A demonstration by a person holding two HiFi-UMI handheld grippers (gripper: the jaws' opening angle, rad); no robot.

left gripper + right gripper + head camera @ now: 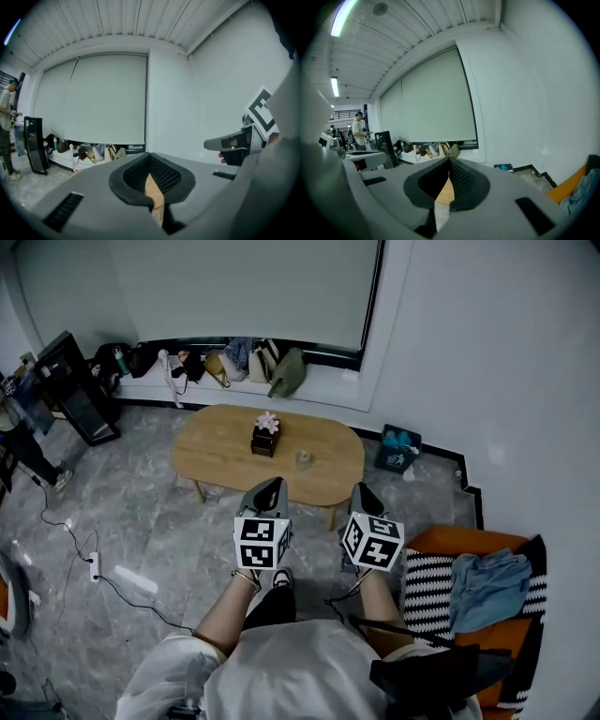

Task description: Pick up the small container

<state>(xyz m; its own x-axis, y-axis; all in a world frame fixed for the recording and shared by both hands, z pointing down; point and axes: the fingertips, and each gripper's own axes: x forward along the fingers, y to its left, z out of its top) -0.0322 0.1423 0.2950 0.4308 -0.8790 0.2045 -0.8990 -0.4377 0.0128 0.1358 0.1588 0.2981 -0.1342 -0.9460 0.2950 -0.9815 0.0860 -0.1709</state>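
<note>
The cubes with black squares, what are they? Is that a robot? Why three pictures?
No robot: a person holds two grabbing tools, the left gripper and the right gripper, and the cubes are part of them. One picture comes from a camera on the person's head, looking down. The other two come from a camera on each gripper, looking along its jaws. Both are shut and hold nothing. On the wooden table stand a small container and a dark box topped with a pink flower.

Oval wooden table [216,460] bears a dark box [264,440] and a small container [304,458].
</note>
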